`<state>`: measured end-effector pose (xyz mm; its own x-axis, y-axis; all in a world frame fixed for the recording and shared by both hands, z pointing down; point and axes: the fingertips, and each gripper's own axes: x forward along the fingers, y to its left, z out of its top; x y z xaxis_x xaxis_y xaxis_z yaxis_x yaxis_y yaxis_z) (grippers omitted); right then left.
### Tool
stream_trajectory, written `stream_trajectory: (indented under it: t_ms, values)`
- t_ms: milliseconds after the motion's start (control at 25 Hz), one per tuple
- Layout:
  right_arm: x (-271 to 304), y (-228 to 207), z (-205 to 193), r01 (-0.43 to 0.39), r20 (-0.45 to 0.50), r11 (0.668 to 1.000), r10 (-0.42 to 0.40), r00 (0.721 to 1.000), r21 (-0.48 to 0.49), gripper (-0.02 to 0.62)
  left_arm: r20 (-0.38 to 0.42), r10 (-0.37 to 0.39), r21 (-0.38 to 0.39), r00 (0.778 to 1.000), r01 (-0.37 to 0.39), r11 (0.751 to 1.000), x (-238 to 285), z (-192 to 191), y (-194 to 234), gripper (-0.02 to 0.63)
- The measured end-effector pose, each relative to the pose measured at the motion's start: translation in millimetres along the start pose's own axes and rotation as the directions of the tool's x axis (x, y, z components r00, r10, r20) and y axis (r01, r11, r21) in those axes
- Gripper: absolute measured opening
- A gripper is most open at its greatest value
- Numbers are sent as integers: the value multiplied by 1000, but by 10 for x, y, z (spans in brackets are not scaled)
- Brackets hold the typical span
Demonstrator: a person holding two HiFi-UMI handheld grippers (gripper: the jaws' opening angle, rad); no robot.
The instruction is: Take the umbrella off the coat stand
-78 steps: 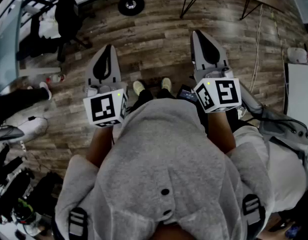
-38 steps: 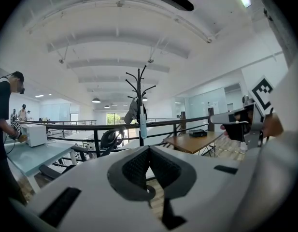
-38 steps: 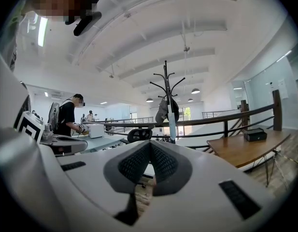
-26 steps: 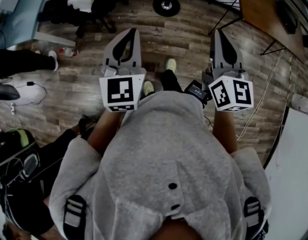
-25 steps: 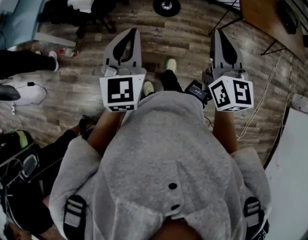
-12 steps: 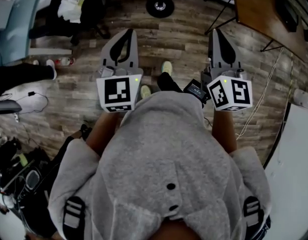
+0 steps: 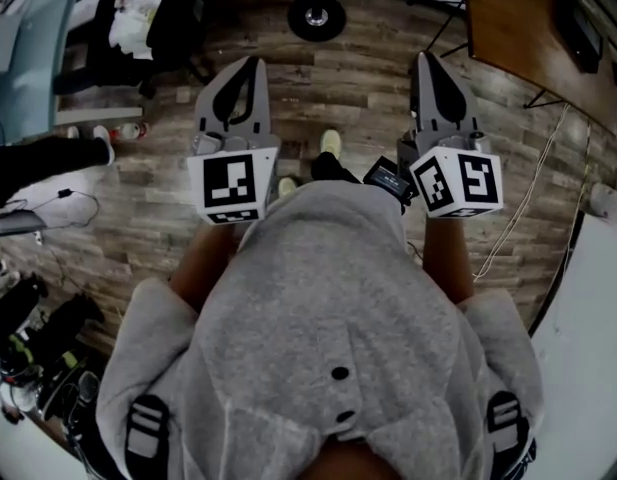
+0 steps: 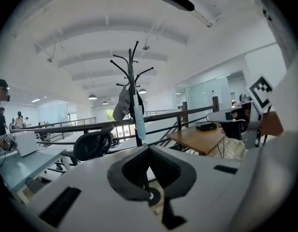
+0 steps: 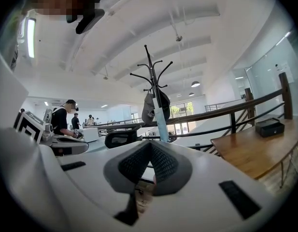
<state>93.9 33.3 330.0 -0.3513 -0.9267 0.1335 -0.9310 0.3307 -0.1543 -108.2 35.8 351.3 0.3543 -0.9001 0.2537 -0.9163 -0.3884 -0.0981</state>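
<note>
While carrying left gripper (image 7: 250, 65) and right gripper (image 7: 428, 61) with fingers pressed together, empty, faces umbrella (image 8: 139, 123) hanging upright on coat stand (image 8: 132, 79) well ahead, neither nearer.

Office chair (image 8: 93, 146), wooden table (image 8: 199, 138), perhaps a grey jacket (image 8: 121, 105)

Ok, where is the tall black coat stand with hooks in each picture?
Head view: only a round black base, top centre, probably its foot.
Left gripper view: black coat stand, upper middle, slightly left.
Right gripper view: upper middle.
Shared landmark: brown wooden table, right of the stand in all three.
</note>
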Motion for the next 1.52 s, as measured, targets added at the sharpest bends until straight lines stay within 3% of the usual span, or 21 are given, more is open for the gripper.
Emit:
stream_trajectory:
  t_ms: [920,1520]
  values:
    - [424,-690,76,-107,5,992,107,994,60,9,-40,93,43,995,-91,995,524,287,-303,15]
    - [434,-723,144,-72,20,995,71,997,65,9,-29,42,70,999,-39,997,677,372,-305,15]
